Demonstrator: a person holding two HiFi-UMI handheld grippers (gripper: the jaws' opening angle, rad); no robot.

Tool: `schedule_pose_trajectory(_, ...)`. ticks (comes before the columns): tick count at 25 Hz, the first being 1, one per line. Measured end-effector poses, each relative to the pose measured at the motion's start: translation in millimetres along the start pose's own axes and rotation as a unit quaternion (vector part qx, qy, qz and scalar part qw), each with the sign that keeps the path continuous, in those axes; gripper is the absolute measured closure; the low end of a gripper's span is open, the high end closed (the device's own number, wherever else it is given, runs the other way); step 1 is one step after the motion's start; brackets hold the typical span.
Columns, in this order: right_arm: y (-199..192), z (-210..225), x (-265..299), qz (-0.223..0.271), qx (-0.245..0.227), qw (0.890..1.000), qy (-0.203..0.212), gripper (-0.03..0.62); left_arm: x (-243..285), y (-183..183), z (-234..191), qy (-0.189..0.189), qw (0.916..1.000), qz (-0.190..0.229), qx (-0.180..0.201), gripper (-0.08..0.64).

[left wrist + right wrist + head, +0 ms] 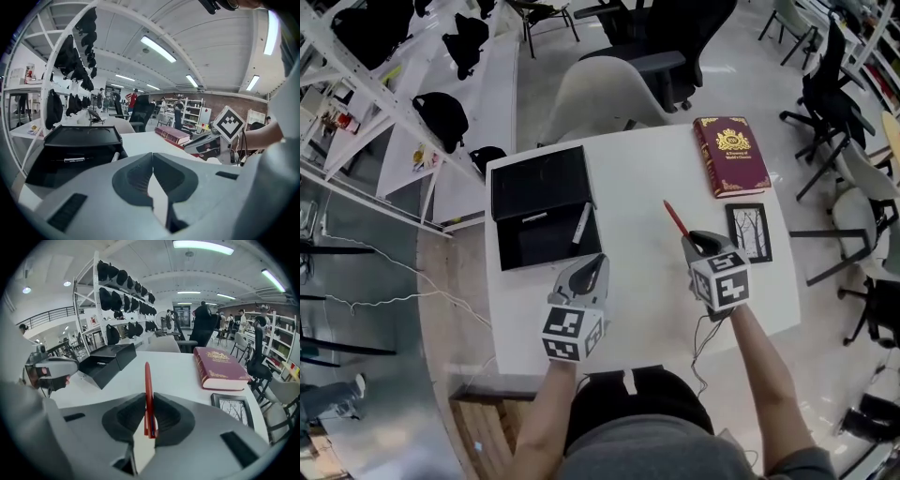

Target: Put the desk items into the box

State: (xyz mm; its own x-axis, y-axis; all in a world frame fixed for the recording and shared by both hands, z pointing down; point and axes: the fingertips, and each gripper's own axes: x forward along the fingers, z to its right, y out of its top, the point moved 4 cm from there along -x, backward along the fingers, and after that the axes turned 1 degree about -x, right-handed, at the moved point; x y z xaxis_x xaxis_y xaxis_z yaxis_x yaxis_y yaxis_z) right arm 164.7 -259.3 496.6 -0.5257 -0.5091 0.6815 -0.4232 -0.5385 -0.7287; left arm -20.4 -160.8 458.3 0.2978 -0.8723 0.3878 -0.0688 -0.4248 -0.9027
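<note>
Red pen (pixel 148 394) stands clamped between the jaws of the right gripper (pixel 694 239), which are closed on its lower end; its tip juts out past the jaws, above the white desk (pixel 637 281) and clear of the surface; the left gripper (pixel 152 176) is beside it on the left, apart from it, with its jaws pressed together and nothing between them; beyond the left gripper, at the desk's far left part, the black box (pixel 534 246) lies open with its lid tipped back; a white marker (pixel 580 225) leans inside the box against its right wall; at the desk's far right corner lies a maroon book (pixel 730 155) with gold print on its cover; a black picture frame (pixel 749 232) lies flat just nearer than the book, close to the right gripper.
</note>
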Motion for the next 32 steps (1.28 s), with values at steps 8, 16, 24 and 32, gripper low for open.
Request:
schedule_pose_trajectory(8, 35, -31, -11, 0.037, -0.037, 0.997, 0.048, 0.537, -19, 5, -14, 0.041, 0.999, 0.019, -0.007, 0.554)
schedule_pose_trajectory(16, 71, -70, -7, 0.067, -0.082, 0.99, 0.096, 0.537, -42, 9, -35, 0.085, 0.9955, 0.038, -0.017, 0.554)
schedule_pose_trajectory(24, 101, -132, 4, 0.078, -0.133, 0.976, 0.155, 0.537, -74, 9, -60, 0.122, 0.9909, 0.051, -0.029, 0.554)
schedule_pose_trajectory(32, 114, -185, 22, 0.072, -0.19, 0.959, 0.196, 0.537, -105, 5, -86, 0.157, 0.9849, 0.06, -0.042, 0.554)
